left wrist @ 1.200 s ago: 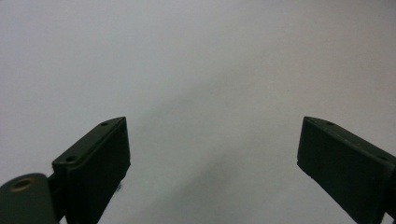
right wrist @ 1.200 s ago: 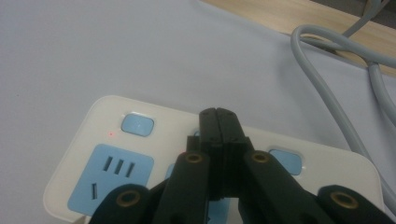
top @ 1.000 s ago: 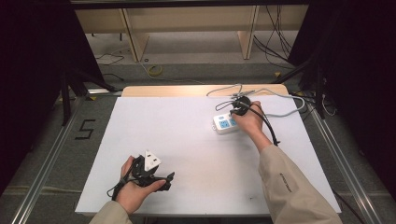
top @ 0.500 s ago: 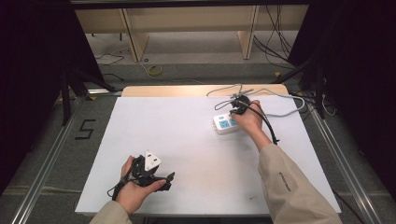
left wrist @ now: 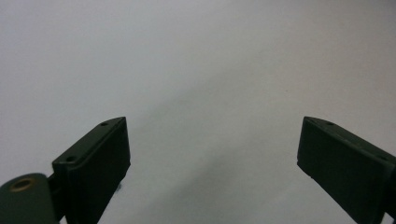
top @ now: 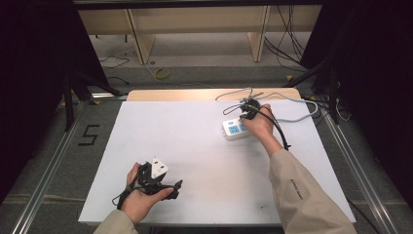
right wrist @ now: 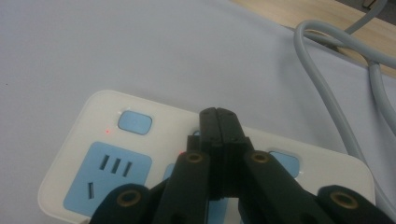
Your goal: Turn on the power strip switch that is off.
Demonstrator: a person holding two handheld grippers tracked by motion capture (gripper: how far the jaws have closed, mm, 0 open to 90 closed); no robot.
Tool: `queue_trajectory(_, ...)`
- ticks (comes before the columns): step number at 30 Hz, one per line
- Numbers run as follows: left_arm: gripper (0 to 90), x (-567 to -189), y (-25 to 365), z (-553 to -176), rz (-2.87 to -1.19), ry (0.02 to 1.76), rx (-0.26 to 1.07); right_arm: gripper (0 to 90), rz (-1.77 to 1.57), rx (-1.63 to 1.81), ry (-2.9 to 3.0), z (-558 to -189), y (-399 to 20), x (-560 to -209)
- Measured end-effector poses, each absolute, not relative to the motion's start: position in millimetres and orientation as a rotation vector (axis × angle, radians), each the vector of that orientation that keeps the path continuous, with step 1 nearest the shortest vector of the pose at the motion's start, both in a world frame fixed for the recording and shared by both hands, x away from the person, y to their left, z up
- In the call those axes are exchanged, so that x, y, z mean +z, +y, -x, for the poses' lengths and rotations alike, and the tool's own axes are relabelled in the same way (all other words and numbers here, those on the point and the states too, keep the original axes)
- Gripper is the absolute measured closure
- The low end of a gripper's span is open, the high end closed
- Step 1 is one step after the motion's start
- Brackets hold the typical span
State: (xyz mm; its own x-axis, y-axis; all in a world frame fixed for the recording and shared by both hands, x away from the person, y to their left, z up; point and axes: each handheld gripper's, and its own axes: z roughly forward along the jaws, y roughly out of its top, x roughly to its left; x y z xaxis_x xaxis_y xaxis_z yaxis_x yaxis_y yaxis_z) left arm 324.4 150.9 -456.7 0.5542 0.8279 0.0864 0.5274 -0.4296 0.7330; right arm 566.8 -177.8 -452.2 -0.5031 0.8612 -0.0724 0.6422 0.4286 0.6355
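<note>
Fingers of the right gripper [right wrist: 218,122] are clenched tight, pads pressed flat together with nothing between them, tips sitting right over the middle of the power strip. Fingers of the left gripper [left wrist: 212,154] are released, spread wide apart over bare white surface, nothing between them.

Worktop [top: 195,146] is the biggest item: a white sheet over a wooden top, with a strip of wood showing at the far edge. On the floor left of it is a black marking that reads like "5" [top: 89,135].

Person's right arm in a beige sleeve [top: 302,195] reaches in from the bottom of the high view; small dark print on the sleeve is too small to read. Right hand [top: 260,126] holds the right gripper at the far right part of the worktop. Left hand [top: 141,192] holds the left gripper near the front left edge, with a white three-cornered plate on top of it.

Power strip [right wrist: 88,140] lies flat under the right fingers, white body, blue socket faces, blue rounded switches, small red indicator lights beside them. No readable brand on it. One socket lies left of the fingers, another switch to their right.

Grey cable [right wrist: 336,88] loops beyond and right of the fingers, over the worktop's wooden edge.
</note>
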Motion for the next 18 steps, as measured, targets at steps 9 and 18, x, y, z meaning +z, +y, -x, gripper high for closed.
queue_trajectory(9,9.0,-456.8,150.8,-324.8,-2.128,1.082,0.585,90.0,-1.298,0.766,2.304,-567.0,-177.7,-452.4)
queue_trajectory(18,9.1,-456.9,150.5,-325.1,-2.130,1.079,0.585,90.0,-1.290,0.766,2.304,-566.5,-177.7,-452.4)
